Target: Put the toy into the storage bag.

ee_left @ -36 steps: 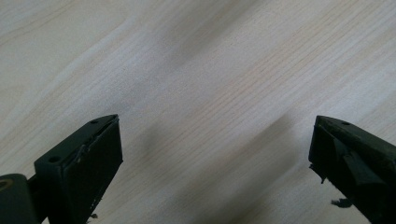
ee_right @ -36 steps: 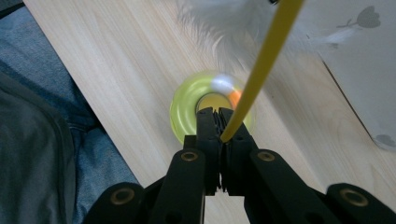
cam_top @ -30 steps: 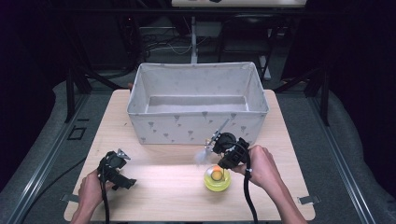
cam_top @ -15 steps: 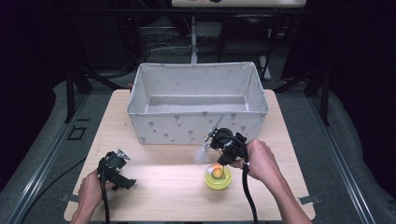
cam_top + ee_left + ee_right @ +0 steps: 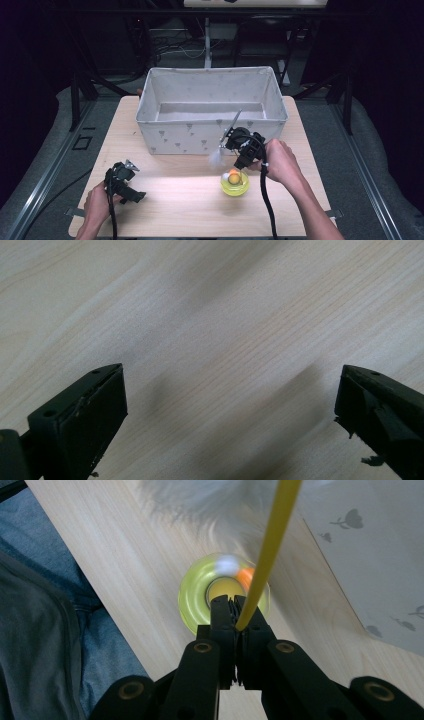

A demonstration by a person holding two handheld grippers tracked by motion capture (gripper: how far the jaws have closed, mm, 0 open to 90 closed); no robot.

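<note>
Reaching in from the table's near right edge, the right gripper (image 5: 235, 150) hangs above the yellow-green toy (image 5: 235, 183), before the fabric bin (image 5: 165, 137); the left gripper (image 5: 129, 187) rests low. Its jaws stand wide apart over bare table (image 5: 225, 315). Right jaws clamp a yellow stick (image 5: 270, 550) with a white feather tuft (image 5: 200, 500).

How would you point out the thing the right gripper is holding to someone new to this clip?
Start at the white fabric bin on the wooden table; just in front of its right half sits a round yellow-green dish. Above the dish, the right gripper pinches a thin yellow stick ending in a fluffy white feather tuft, unlike anything nearby.
</note>
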